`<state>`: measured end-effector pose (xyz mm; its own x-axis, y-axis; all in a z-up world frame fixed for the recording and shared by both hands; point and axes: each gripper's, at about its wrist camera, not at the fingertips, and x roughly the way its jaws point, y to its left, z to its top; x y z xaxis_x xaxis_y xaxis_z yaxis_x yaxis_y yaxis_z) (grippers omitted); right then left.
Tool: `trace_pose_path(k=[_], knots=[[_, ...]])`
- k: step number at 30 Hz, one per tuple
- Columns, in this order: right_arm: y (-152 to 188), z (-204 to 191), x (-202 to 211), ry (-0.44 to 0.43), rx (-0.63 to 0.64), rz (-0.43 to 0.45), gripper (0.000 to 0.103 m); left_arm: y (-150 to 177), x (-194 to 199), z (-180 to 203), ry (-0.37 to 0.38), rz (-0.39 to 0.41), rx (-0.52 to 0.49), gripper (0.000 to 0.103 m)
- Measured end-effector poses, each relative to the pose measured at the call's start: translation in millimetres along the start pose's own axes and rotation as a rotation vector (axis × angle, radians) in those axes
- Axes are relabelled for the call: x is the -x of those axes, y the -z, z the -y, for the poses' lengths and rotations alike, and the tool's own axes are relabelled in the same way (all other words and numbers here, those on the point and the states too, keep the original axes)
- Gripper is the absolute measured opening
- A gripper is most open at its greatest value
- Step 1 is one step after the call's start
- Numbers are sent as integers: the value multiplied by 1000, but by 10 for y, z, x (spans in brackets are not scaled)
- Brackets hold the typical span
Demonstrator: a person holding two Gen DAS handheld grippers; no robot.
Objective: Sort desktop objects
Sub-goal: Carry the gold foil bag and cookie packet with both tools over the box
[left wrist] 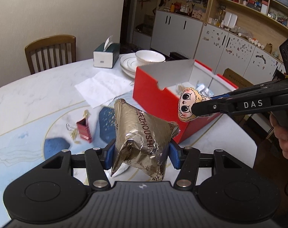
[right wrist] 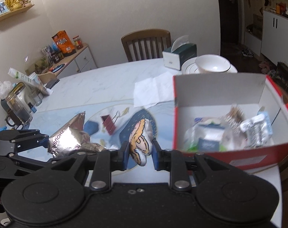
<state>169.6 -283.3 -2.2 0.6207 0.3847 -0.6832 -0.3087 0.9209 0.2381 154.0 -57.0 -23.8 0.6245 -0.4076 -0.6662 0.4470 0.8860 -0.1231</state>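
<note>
My left gripper (left wrist: 142,152) is clamped on a gold foil packet (left wrist: 144,133), its blue pads pressing the packet's sides, and the packet hangs clear above the table (left wrist: 39,95). My right gripper (right wrist: 141,152) is closed tight on a small plush face (right wrist: 141,138), a cartoon head with big dark eyes, held up off the table just beside the near wall of the red box (right wrist: 229,150). The box stands at the table's right edge, open, with small wrapped packets (right wrist: 256,129) lying inside. A red binder clip (left wrist: 84,130) lies on the blue pattern in the middle of the table. Towards the far edge sit a sheet of paper (left wrist: 102,87), a stack of plates (left wrist: 127,64) with a bowl (left wrist: 149,56) on it, and a tissue box (left wrist: 106,54).
</note>
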Motion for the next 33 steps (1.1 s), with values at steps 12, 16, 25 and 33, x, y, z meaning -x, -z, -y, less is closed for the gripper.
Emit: trace_pose_path(k=[12, 16, 25, 33], knots=[[-269, 509, 8, 12, -14, 53, 23, -387, -283, 386, -3, 23, -35, 54], [-328, 716, 14, 19, -22, 62, 23, -513, -414, 507, 0, 23, -48, 54], [-395, 1193, 22, 52, -51, 64, 23, -773, -736, 741, -3, 23, -103, 54], [-464, 1614, 41, 99, -78, 67, 23, -977, -1020, 935, 9, 11, -146, 55]])
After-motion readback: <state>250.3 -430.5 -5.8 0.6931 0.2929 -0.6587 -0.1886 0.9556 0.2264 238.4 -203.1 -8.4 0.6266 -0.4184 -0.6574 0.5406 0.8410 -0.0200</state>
